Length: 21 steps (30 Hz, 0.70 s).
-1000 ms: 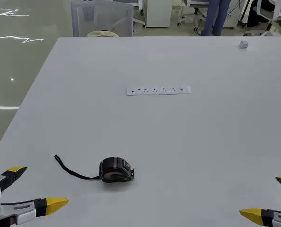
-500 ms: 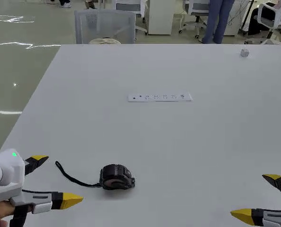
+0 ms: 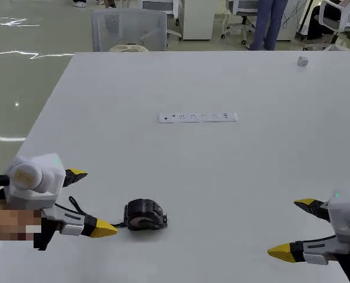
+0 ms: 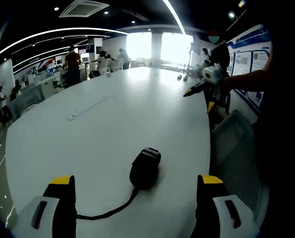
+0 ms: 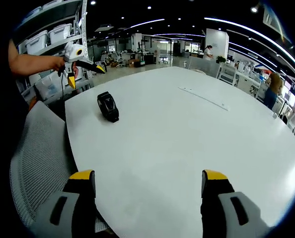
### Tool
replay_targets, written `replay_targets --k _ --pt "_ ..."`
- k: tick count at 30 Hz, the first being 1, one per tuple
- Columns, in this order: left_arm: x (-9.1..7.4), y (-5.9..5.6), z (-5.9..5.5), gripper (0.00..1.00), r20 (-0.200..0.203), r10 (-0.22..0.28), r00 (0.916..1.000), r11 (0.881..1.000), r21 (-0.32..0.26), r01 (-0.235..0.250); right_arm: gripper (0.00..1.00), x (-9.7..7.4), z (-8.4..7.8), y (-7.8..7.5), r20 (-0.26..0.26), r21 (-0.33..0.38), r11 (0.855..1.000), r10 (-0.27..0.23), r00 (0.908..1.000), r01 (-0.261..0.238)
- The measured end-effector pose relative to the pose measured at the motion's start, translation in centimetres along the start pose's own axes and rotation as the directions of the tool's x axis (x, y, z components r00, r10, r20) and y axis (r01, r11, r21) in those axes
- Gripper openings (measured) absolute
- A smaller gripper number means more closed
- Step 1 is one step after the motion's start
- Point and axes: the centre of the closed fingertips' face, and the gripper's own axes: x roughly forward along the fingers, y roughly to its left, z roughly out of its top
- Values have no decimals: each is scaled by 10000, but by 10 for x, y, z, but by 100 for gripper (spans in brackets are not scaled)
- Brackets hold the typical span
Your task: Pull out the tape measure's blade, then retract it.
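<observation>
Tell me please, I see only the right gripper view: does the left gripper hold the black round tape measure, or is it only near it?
Observer: Only near. In the left gripper view the black round tape measure lies ahead, between the open jaws of the left gripper, and they do not touch it.
Operator: Is any blade pulled out?
Observer: No blade shows outside the case. A black cord trails from the case back toward the left gripper.
Operator: Is anything else lying on the table?
Observer: In the head view a small white object sits near the far right edge of the white table. I cannot tell what it is.
</observation>
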Motion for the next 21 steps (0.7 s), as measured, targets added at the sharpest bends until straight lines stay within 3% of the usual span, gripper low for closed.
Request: replay_targets --k 6,12,21 --pt "21 -10 3 98 -868 -687 9939 9939 798 757 93 18 16 8 -13 -444 9965 706 9975 -705" --pt "34 -15 -1 98 -1787 -1122 9775 9811 1364 1375 100 32 29 15 -49 -641 9915 1129 9936 -1130" --pt "50 -15 3 96 -2642 -1392 9544 9554 2175 1996 98 48 55 18 -171 -1495 9777 1468 9890 -1478"
